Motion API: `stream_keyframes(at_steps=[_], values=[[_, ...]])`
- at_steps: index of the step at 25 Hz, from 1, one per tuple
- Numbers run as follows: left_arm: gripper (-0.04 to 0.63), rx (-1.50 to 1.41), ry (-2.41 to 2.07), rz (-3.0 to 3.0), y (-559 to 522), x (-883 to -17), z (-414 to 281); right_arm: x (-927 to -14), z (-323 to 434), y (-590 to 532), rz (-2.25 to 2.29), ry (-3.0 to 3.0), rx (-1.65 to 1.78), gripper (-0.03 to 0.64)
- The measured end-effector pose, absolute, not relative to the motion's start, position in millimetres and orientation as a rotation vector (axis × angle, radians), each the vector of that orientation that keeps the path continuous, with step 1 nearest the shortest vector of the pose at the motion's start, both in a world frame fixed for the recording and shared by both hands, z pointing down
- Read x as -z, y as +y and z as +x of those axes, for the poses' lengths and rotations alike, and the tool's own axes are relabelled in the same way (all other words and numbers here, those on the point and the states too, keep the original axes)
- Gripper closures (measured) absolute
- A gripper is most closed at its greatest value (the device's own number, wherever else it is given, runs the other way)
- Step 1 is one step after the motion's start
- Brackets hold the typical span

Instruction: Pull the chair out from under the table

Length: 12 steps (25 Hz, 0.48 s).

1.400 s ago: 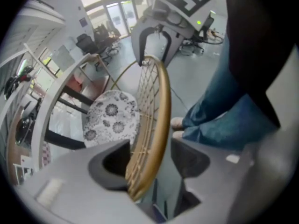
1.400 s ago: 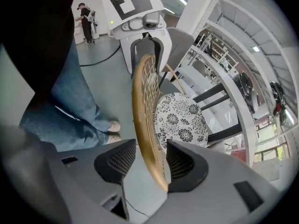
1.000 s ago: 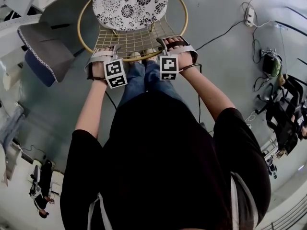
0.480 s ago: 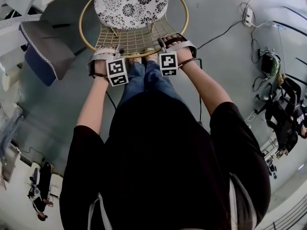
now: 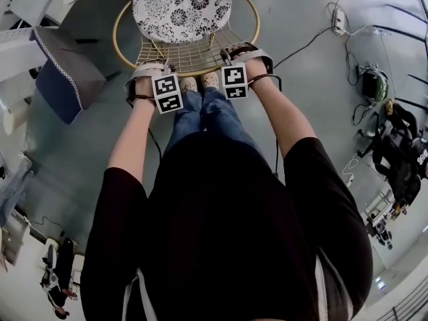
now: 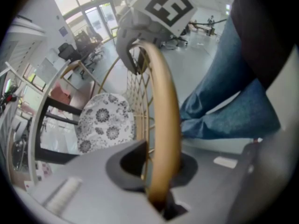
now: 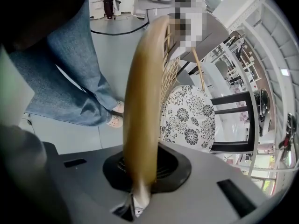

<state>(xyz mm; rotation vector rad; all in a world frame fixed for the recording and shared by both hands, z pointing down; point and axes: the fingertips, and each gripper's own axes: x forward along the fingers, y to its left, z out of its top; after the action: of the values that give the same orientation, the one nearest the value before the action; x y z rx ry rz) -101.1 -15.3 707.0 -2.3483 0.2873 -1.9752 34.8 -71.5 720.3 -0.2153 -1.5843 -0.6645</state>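
Observation:
The chair has a round floral seat cushion [image 5: 182, 9] and a wire back framed by a gold ring [image 5: 122, 51]. It stands in front of the person's feet. My left gripper [image 5: 150, 67] grips the near left of that ring, and my right gripper [image 5: 238, 49] grips the near right. Both sets of jaws have just been closing with the ring between them. In the left gripper view the gold ring [image 6: 164, 120] runs into my left gripper [image 6: 161, 192], pads pressed on it. In the right gripper view the ring [image 7: 144, 101] is clamped in my right gripper [image 7: 139, 188].
A white table [image 5: 19, 40] with dark legs [image 7: 231, 99] lies beyond the chair at the upper left. A grey and blue padded seat [image 5: 63, 69] sits left of the chair. A power strip [image 5: 339, 21] and cables lie on the floor at right. People sit at the far right [image 5: 396, 154].
Both grippers have narrowed onto the gold ring at the same spots. The hands and chair sit slightly higher in the head view; the chair has not visibly moved on the floor.

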Motion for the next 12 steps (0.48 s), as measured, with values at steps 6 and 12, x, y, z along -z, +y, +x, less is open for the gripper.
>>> stream_keyframes(at_steps=[6, 12], values=[[0.551, 1.965, 0.277, -2.338, -9.4, -702.5, -102.8, -715.5, 33.8, -63.7, -0.201, -1.586, 0.659, 0.584], [0.552, 1.961, 0.284, -2.33, 13.5, -703.4, -97.4, -715.8, 39.7, -40.3, -0.194, -1.583, 0.662, 0.584]])
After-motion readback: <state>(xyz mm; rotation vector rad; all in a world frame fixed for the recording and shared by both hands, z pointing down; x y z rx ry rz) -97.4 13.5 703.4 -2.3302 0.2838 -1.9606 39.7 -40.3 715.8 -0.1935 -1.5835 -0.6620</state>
